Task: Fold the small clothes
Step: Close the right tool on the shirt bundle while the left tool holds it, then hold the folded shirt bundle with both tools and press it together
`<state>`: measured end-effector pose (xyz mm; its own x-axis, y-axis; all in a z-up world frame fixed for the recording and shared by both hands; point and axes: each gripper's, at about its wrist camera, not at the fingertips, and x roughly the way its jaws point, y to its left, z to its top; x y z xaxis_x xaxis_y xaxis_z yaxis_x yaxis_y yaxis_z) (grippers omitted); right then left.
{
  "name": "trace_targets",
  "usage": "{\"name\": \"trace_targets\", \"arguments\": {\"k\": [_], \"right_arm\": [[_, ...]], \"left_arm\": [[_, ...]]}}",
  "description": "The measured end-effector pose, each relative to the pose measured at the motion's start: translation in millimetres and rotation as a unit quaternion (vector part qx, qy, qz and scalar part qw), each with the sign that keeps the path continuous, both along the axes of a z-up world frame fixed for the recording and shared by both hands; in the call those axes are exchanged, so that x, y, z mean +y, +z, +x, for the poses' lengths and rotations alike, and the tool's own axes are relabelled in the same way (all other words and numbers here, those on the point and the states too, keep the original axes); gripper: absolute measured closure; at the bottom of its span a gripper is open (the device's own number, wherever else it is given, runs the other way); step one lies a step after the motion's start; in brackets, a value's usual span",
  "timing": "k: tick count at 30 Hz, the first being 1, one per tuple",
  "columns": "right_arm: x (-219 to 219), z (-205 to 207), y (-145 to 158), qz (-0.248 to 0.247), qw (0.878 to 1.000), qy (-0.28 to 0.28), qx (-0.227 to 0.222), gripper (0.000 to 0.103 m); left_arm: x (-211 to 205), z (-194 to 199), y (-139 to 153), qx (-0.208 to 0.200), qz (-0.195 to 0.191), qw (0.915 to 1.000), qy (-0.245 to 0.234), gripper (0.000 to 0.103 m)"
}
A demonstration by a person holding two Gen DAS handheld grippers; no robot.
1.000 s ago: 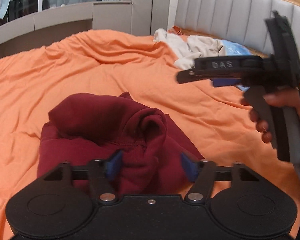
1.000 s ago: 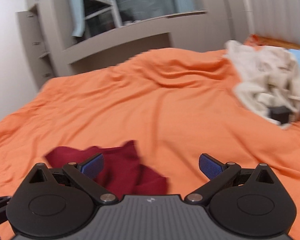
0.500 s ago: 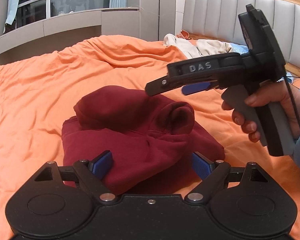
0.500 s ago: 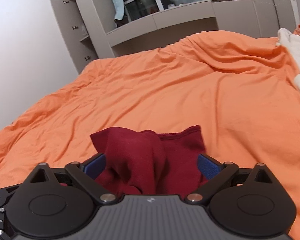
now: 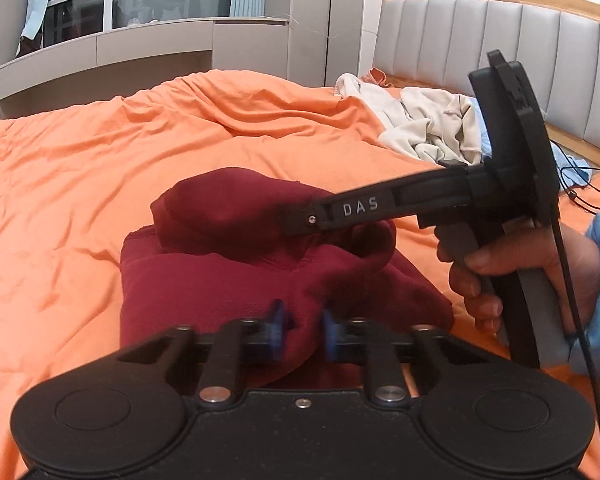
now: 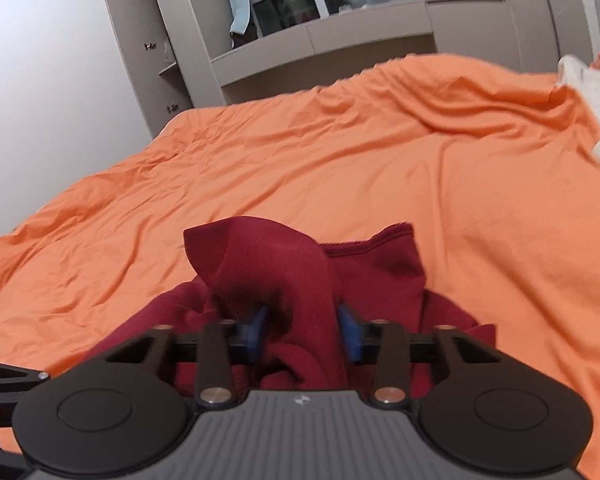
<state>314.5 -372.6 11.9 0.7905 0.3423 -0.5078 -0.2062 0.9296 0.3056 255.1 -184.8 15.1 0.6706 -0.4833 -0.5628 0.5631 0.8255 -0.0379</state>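
Both grippers, left [image 5: 300, 334] and right [image 6: 303, 332], open moments ago, now clench the maroon garment [image 5: 228, 280]; lifting to refold likely follows.

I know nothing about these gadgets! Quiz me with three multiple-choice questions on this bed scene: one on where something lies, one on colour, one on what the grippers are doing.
1. Where does the pile of pale clothes lie?
A. near the headboard
B. on the floor
C. under the garment

2. What colour is the garment being folded?
A. navy
B. dark red
C. white

3. How do the left gripper and right gripper stand?
A. both wide open
B. only one closed
C. both closed on the garment

Answers: 1 A, the pile sits by the grey padded headboard; 2 B, it is maroon against the orange bedcover; 3 C, blue pads pinch red cloth in each wrist view.
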Motion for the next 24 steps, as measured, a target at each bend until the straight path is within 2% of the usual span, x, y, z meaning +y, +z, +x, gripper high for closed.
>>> {"name": "trace_targets", "arguments": {"k": [5, 9, 13, 16, 17, 19, 21, 23, 24], "right_arm": [[-14.0, -7.0, 0.7, 0.018, 0.999, -0.035, -0.007, 0.08], [-31.0, -19.7, 7.6, 0.019, 0.997, -0.069, -0.024, 0.082], [-46.0, -26.9, 2.1, 0.016, 0.996, -0.089, 0.001, 0.082], [-45.4, -22.4, -6.5, 0.001, 0.996, -0.084, 0.024, 0.077], [-45.3, -21.1, -8.5, 0.002, 0.996, -0.086, 0.027, 0.076], [-48.0, -18.5, -10.6, 0.012, 0.995, -0.089, 0.032, 0.065], [-51.7, -17.7, -10.7, 0.021, 0.995, -0.094, 0.033, 0.063], [-52.6, -17.0, -10.1, 0.018, 0.994, -0.103, 0.033, 0.066], [-52.6, -18.0, -9.4, 0.014, 0.994, -0.107, 0.031, 0.081]], "left_arm": [[-5.4, -0.7, 2.8, -0.007, -0.013, 0.9999, 0.006, 0.095], [-17.6, -5.9, 4.5, -0.023, -0.011, 0.9996, -0.014, 0.096], [-31.0, -6.9, -3.4, -0.02, 0.002, 0.9992, -0.036, 0.096], [-36.4, -5.0, -10.4, -0.013, 0.02, 0.9989, -0.039, 0.095], [-36.0, -4.2, -11.3, -0.011, 0.019, 0.999, -0.039, 0.095], [-34.2, -1.5, -11.8, -0.005, 0.013, 0.9992, -0.038, 0.095], [-32.8, -0.7, -12.0, -0.004, 0.009, 0.9993, -0.037, 0.095], [-33.4, -2.6, -12.7, -0.006, 0.011, 0.9993, -0.036, 0.095], [-34.0, -2.9, -12.6, -0.008, 0.011, 0.9993, -0.035, 0.095]]}}
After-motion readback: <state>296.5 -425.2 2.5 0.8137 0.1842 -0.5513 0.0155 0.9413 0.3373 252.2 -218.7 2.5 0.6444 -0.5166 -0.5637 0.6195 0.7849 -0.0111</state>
